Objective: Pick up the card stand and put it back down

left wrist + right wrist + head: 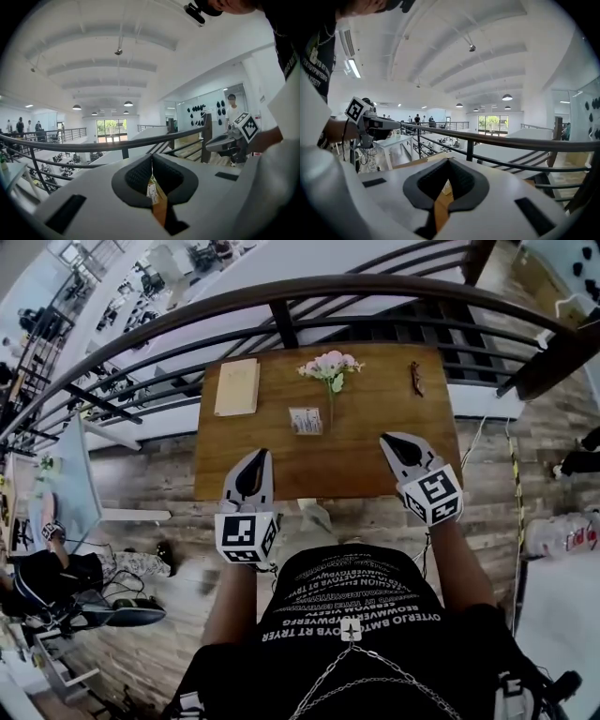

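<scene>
A brown wooden bench (375,418) stands against a dark metal railing (281,296). The small card stand with a white printed card (306,421) stands upright about in the middle of the bench, a little to the left of centre, and nothing touches it. Just beside it on the right rises a bunch of pink flowers on a thin green stem (330,367). A flat tan notebook (237,387) lies near the far left corner, and a small dark reddish object (416,378), too small to identify, lies near the far right corner.

The left gripper (259,456) hangs over the near edge of the bench, on its left part, and its jaws are closed together at the tips with nothing held between them. The right gripper (385,438) hangs over the right part of the near edge, and its jaws are also fully closed and empty. Both grippers are well apart from the card stand, one on each side of it
</scene>
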Demonstrator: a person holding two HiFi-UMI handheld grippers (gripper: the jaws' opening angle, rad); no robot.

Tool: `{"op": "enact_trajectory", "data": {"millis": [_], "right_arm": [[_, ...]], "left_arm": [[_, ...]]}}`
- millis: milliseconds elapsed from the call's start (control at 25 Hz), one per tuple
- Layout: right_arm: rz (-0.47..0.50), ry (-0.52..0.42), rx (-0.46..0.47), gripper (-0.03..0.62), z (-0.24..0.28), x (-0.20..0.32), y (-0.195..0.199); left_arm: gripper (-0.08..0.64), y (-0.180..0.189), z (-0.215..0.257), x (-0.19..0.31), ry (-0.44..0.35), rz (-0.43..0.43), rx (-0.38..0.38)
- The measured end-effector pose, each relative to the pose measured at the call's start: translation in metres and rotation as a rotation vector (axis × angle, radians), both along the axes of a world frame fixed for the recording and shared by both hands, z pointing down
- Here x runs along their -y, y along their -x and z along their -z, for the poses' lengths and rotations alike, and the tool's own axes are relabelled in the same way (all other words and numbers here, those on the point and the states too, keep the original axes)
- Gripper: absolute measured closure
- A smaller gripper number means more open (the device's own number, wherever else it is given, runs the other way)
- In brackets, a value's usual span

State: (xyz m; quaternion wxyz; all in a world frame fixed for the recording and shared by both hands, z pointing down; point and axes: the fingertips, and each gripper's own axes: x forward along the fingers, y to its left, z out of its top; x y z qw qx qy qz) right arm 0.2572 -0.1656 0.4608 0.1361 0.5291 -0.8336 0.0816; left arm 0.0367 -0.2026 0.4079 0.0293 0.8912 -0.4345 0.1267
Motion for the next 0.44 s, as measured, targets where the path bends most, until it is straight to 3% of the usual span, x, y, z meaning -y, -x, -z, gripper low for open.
{"op": "enact_trajectory", "data": {"millis": [440], "right_arm": [[-0.006,0.058,0.014,0.578,-0.007,0.006,0.019]], "left_arm": [[0.531,0.024,0.004,0.019,0.02,0.002,0.016]]}}
